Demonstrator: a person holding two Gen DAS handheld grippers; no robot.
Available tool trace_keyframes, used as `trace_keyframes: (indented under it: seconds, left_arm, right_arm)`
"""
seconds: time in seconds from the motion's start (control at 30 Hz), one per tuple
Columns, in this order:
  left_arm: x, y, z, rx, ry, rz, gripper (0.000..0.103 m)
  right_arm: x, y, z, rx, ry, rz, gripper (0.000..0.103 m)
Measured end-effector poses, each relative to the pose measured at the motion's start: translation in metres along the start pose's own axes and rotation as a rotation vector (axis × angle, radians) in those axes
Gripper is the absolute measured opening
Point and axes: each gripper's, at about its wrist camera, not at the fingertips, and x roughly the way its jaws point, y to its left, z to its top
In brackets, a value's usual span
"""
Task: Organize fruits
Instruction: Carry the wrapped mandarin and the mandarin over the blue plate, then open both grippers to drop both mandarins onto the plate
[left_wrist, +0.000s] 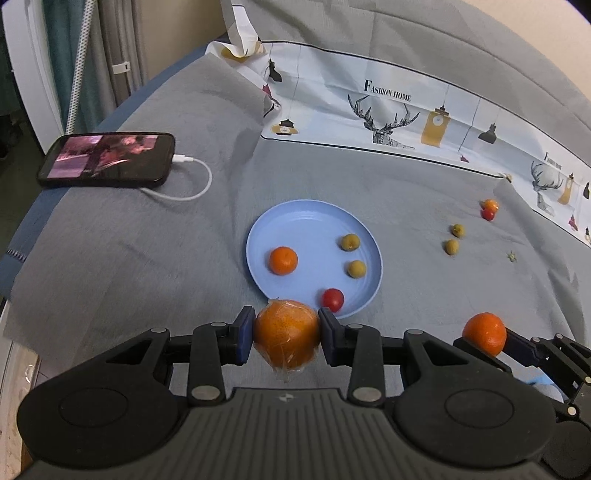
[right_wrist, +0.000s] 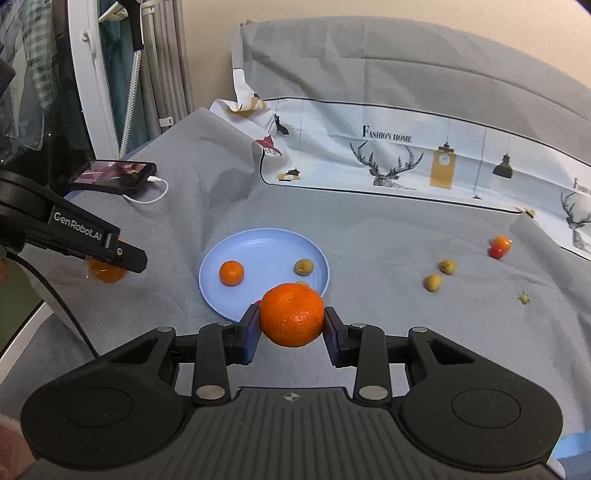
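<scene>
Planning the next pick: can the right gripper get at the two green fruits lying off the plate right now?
Probably not yet. The right gripper is shut on an orange, so its jaws are full. The green fruits lie in the open on the grey cloth with nothing over them; once the orange is dropped, the way looks free.

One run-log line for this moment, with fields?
left gripper: holds wrapped orange | right gripper: holds mandarin | blue plate: four fruits

Bed under grey cover (left_wrist: 147, 236), rumpled at left. On it: blue plate (left_wrist: 295, 218) mid-bed; phone (left_wrist: 107, 158) with white cable (left_wrist: 192, 184) far left; two yellow-green fruits (left_wrist: 454, 238) right; orange and red fruit (left_wrist: 489, 209) touching, farther right; tiny star-shaped bit (left_wrist: 512, 256), perhaps fruit stem; printed cloth (left_wrist: 369, 107) along back.
</scene>
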Motion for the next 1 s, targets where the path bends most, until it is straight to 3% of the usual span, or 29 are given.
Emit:
trace_keyframes:
  seconds: [0.57, 1.0]
  left_arm:
    - [0.108, -0.014, 0.047, 0.037, 0.074, 0.037, 0.041]
    - [0.172, -0.013, 0.064, 0.055, 0.117, 0.076, 0.041]
  right_arm:
    - [0.108, -0.012, 0.029, 0.005, 0.077, 0.006, 0.037]
    - [0.177, -0.011, 0.037, 0.004, 0.146, 0.008, 0.037]
